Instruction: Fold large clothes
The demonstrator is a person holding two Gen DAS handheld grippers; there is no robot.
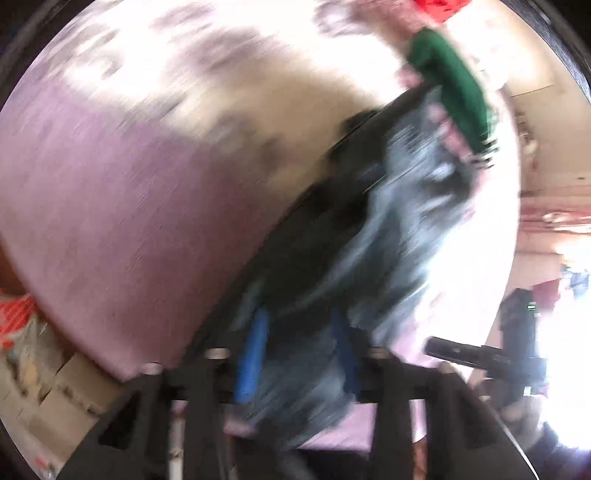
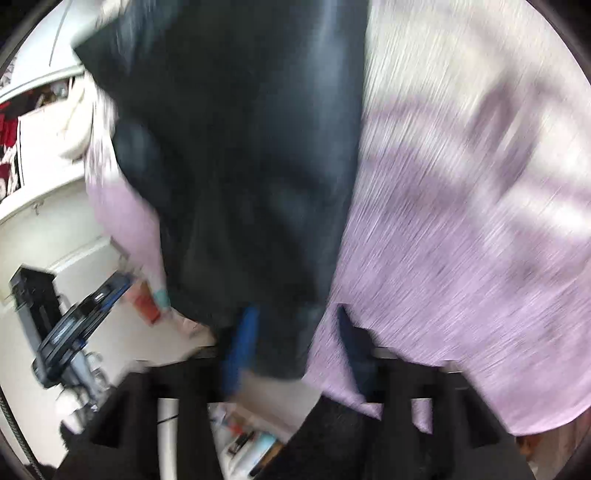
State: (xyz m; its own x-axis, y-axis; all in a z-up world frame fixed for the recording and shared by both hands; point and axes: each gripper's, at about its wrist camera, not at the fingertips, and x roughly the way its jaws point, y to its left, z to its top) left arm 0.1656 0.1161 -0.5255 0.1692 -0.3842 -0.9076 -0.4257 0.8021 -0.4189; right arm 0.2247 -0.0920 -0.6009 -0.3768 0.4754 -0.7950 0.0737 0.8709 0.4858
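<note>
Both views are motion-blurred. A dark blue-grey garment (image 1: 369,229) lies stretched over a bed with a lilac sheet (image 1: 110,221). My left gripper (image 1: 301,350) has the garment's near edge bunched between its blue fingers (image 1: 253,354), which stand some way apart. In the right wrist view the same dark garment (image 2: 240,147) hangs down between my right gripper's (image 2: 295,350) blue fingers (image 2: 240,347), above the lilac sheet (image 2: 461,258). The right gripper also shows in the left wrist view (image 1: 480,358) at lower right.
A green cloth (image 1: 454,88) and a red cloth (image 1: 439,7) lie at the bed's far end. Cardboard boxes (image 1: 55,387) sit beside the bed at lower left. White furniture (image 2: 55,221) and clutter on the floor (image 2: 243,439) are left of the right gripper.
</note>
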